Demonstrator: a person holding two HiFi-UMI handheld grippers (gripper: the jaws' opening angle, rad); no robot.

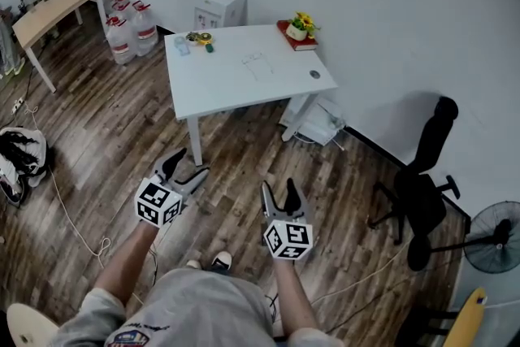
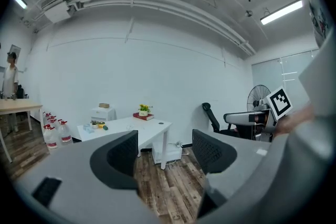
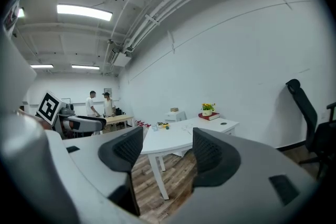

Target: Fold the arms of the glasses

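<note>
While both tools hover over the wooden floor [image 1: 106,142], well short of the white surface [image 1: 219,89], the glasses [image 1: 254,62] lie far ahead of them near the middle of that surface, well apart from either tool. Left tool [image 1: 185,168]: jaws spread wide, only floor showing between them. Right tool [image 1: 278,189]: same story, spread and empty. Count it up: one pair of glasses, two tools, one surface. The glasses show as a thin, pale wire outline, too small to tell how the arms stand. One flower pot [image 1: 300,26] sits on one red book [image 1: 305,44] at the far corner, and one black office chair [image 1: 422,191] stands off to the right
</note>
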